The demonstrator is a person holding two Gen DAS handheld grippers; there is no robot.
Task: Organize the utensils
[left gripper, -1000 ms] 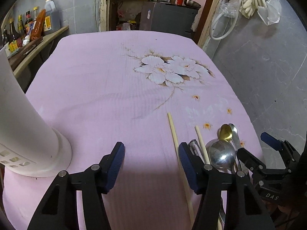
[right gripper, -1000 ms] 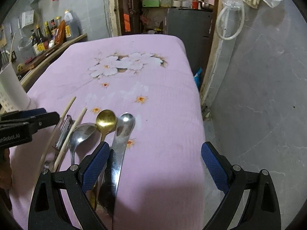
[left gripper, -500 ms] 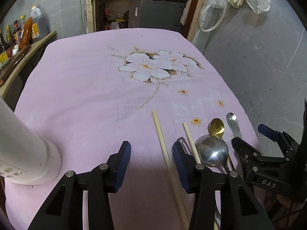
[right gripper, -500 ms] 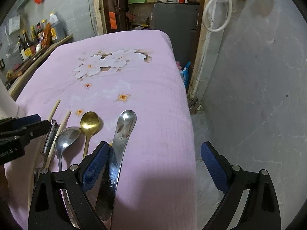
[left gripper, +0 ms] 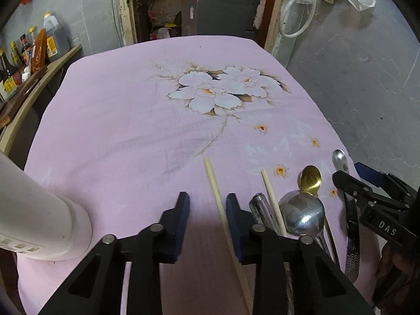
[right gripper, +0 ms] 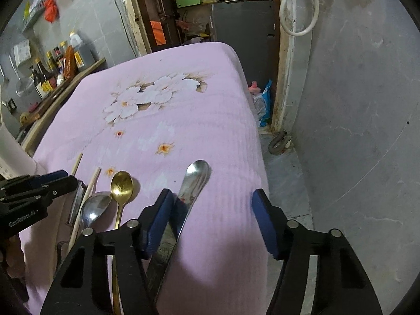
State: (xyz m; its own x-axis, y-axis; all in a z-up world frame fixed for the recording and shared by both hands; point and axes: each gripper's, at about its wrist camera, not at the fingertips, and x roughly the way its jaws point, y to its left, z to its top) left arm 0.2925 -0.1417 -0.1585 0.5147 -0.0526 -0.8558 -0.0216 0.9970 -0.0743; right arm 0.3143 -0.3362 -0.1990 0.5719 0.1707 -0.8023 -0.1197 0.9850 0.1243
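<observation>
Pale chopstick [left gripper: 219,199] between left hand-held gripper [left gripper: 207,204] pads

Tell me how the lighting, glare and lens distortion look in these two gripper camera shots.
Left wrist view: dim indoor light, dark fisheye corners, the pink tablecloth bulges, a dark shadow lies under the left gripper, and glare shines on the silver spoon. Right wrist view: same curved edges, a shadow under the right gripper, and bright reflections on the long steel utensil.

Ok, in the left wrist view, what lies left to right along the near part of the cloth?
White holder → left chopstick → peeler → second chopstick → silver spoon → flat steel utensil → right gripper.
</observation>
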